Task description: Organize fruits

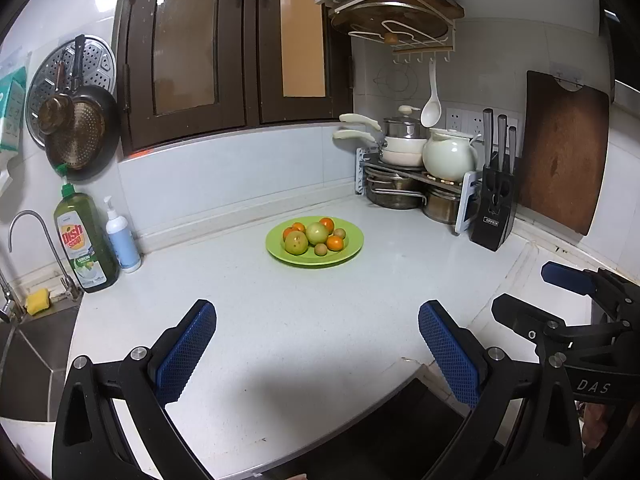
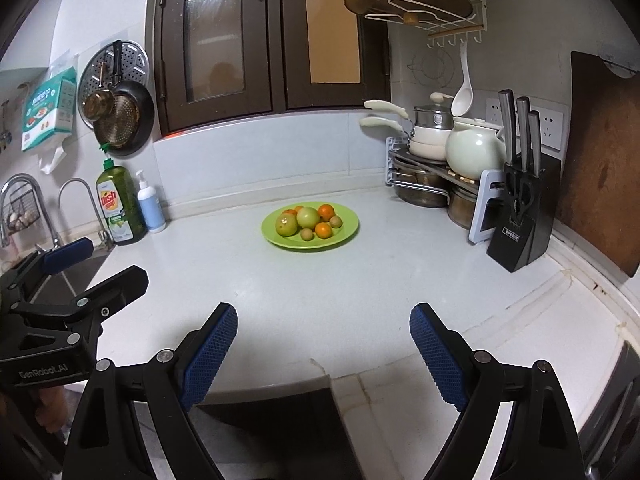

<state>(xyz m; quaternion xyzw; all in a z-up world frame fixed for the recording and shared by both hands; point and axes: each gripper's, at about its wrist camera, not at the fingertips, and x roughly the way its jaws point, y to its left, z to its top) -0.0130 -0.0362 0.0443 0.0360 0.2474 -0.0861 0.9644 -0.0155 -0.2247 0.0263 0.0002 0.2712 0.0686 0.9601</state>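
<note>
Currently both tongs released, empty: left gripper (image 1: 318,344), right gripper (image 2: 323,344); fruit (image 1: 316,235) heaped on plate (image 1: 352,250), well apart.

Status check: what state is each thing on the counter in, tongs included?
Left tongs: open, empty, above the counter.
Right tongs: open, empty.
Green plate: on the counter, holding all the fruit.
Fruit: piled on the plate, untouched.
Window doors: closed.
Knife block: knives seated.
</note>
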